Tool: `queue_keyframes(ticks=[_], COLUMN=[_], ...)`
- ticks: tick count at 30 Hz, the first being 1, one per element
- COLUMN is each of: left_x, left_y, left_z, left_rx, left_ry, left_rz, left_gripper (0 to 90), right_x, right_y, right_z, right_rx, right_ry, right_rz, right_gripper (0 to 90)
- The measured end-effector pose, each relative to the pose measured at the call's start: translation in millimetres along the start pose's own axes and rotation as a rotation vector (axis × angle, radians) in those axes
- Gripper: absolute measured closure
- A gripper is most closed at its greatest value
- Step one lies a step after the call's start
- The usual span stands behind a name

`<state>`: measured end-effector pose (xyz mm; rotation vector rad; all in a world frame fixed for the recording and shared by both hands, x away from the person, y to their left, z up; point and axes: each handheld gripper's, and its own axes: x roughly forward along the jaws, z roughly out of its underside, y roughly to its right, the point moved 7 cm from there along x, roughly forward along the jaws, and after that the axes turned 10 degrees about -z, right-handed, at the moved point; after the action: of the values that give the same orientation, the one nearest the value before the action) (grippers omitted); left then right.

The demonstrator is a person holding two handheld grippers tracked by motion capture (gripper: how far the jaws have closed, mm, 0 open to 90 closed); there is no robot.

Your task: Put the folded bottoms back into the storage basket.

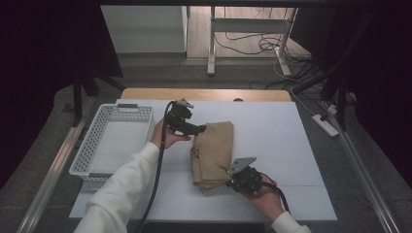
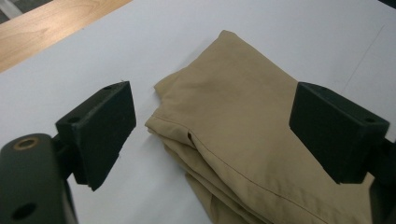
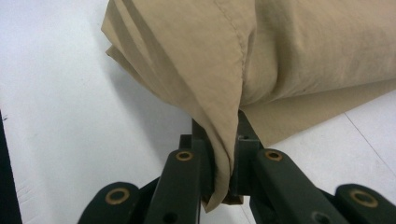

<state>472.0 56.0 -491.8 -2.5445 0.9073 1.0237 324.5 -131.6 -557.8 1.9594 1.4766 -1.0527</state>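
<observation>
1. A folded tan cloth (image 1: pixel 212 153) lies in the middle of the white table (image 1: pixel 286 141).
2. The cloth looks like folded trousers, with a stitched seam and many layers at its edges.
3. The right gripper (image 1: pixel 232 182) is at the near end of the cloth, at its right corner.
4. In the right gripper view, the 2 black jaws are squeezed tight on a fold of the cloth (image 3: pixel 196 70).
5. The fold runs down between the jaws, and a bit of it sticks out below them.
6. The pinched fold is pulled up into a ridge, while the rest of the cloth rests on the table.
7. The left gripper (image 1: pixel 200 129) is at the far end of the cloth, on its left side.
8. In the left gripper view, its 2 jaws stand wide apart and hold nothing.
9. The far corner of the cloth (image 2: pixel 243 121) shows between those 2 jaws, but the pads are not pressing on it.
10. One pad is over the bare table, and the other is over the cloth.
11. A white basket (image 1: pixel 97 130) with small holes sits at the left edge of the table, near the left hand (image 1: pixel 165 137).
12. The basket is apart from the cloth.
13. A white sleeve (image 1: pixel 121 189) covers the left arm.
</observation>
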Motion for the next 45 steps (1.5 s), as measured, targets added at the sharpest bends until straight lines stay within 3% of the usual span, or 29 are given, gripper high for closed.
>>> queue_keyframes(ticks=[28, 36, 45], left_x=[42.2, 60.2, 69.3], left_y=[-20.5, -15.4, -16.1], left_z=[14.5, 16.6, 19.6], left_rx=[0.011, 0.033, 0.038], left_ry=[-0.085, -0.111, -0.132], left_rz=[-0.031, -0.021, -0.028], left_gripper=[17.1, 17.5, 17.8], right_x=[1.5, 2.5, 2.5], right_y=[0.1, -0.1, 0.1], right_z=[1.2, 1.0, 1.7], right_rx=[0.003, 0.003, 0.003], right_ry=[0.000, -0.001, -0.004], right_rz=[-0.005, -0.008, -0.010], right_gripper=[83.8, 83.8, 83.8])
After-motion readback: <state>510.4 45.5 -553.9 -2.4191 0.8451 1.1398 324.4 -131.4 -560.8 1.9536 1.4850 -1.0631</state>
